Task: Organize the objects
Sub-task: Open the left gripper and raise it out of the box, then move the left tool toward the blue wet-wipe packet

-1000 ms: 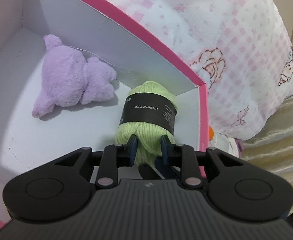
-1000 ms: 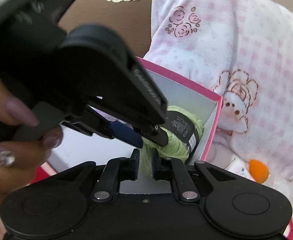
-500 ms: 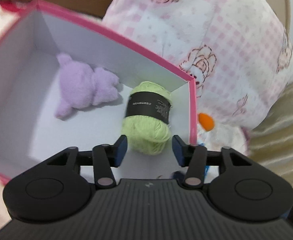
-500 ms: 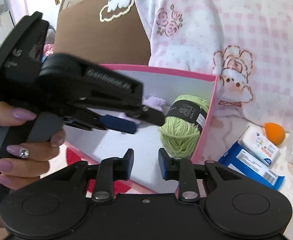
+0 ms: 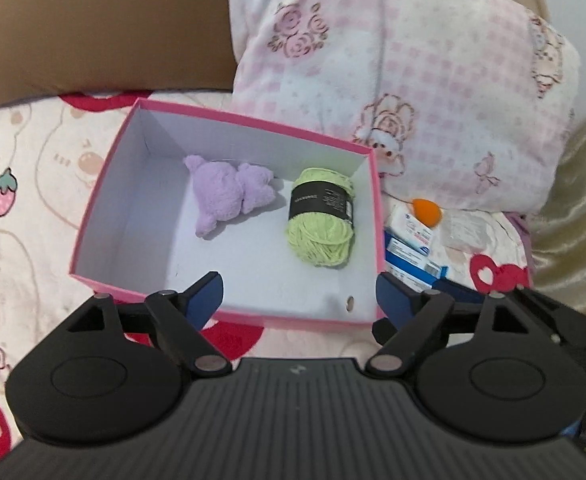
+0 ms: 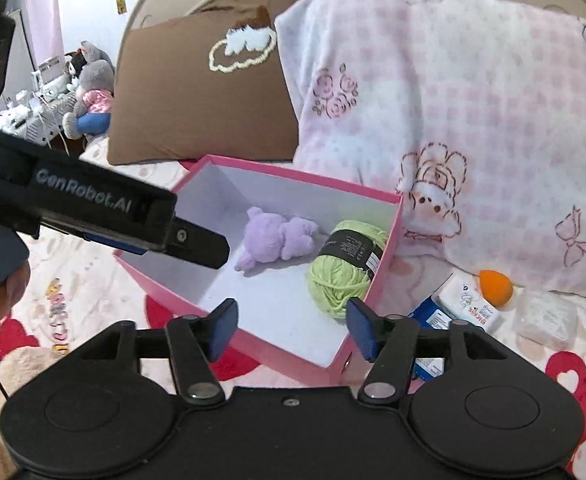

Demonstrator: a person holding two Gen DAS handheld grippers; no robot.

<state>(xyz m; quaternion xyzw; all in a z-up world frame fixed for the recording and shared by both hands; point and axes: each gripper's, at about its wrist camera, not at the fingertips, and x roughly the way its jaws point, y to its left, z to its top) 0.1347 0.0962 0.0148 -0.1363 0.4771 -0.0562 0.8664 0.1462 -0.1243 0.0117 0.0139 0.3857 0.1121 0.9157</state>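
A pink box [image 5: 229, 117] with a white inside sits on the bed; it also shows in the right wrist view [image 6: 293, 175]. In it lie a purple plush toy [image 5: 229, 194] [image 6: 277, 238] and a green yarn ball [image 5: 320, 220] [image 6: 343, 268] with a black label, at the right wall. My left gripper [image 5: 299, 300] is open and empty, above the box's near wall. My right gripper [image 6: 291, 326] is open and empty, over the box's near corner. The left gripper's body [image 6: 105, 208] crosses the right wrist view at left.
Right of the box lie an orange sponge [image 6: 495, 282], a white packet [image 6: 469, 306], a blue carton [image 6: 433, 316] and a clear wrapped item [image 6: 547, 318]. A pink checked blanket [image 6: 453, 120] and a brown pillow [image 6: 205, 92] stand behind. The bedsheet has red prints.
My left gripper let go of the green yarn ball, opened wide and pulled back and up out of the box. My right gripper also opened and drew back.
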